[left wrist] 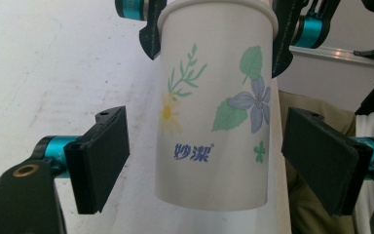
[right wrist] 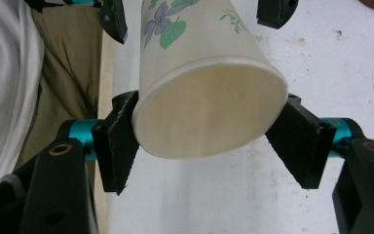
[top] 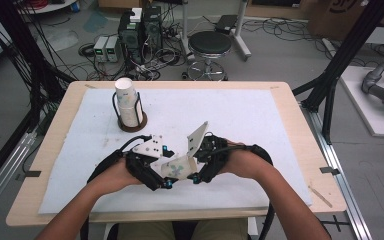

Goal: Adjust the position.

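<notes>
the cup [top: 176,169] hangs over the table's six o'clock edge, rim pinched by the right claw [right wrist: 209,141]. the left claw [left wrist: 209,163] stands wide around its base, pads clear. close squarely below the flowers, gently, lest the paper buckle.

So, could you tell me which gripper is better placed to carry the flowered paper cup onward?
Right, probably. The right gripper already pinches the paper cup at its rim, while the left gripper stands open, its pads clear of the cup's sides.
</notes>
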`<state>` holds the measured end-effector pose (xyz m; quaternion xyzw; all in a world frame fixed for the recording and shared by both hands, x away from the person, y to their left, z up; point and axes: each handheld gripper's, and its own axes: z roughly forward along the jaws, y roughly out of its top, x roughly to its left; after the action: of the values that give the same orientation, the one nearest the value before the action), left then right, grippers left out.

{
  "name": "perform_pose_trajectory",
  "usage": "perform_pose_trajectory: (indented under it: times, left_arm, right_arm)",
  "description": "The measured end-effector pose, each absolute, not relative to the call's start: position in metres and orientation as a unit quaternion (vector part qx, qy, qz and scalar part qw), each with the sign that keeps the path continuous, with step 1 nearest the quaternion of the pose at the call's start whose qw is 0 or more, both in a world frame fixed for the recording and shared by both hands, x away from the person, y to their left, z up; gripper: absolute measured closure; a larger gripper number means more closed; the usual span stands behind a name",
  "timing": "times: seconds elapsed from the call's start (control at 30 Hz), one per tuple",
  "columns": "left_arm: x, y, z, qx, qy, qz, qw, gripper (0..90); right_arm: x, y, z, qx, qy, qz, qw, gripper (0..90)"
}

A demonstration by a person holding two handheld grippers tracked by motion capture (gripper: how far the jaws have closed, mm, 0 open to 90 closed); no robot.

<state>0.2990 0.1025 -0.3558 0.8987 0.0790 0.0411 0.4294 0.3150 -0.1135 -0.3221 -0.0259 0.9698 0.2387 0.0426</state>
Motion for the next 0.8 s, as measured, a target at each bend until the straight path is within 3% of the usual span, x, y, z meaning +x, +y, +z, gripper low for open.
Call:
perform_pose_trajectory:
  times: [0.6, 0.8]
  left_arm:
    - [0.3, 0.09, -0.362, 0.922, 0.069, 0.034, 0.38, 22.3]
    - [0.301, 0.086, -0.363, 0.926, 0.062, 0.029, 0.372, 27.5]
  right_arm:
    - [0.316, -0.099, -0.325, -0.035, 0.98, 0.19, 0.043, 31.2]
    - [0.315, -0.097, -0.325, -0.036, 0.982, 0.183, 0.043, 31.2]
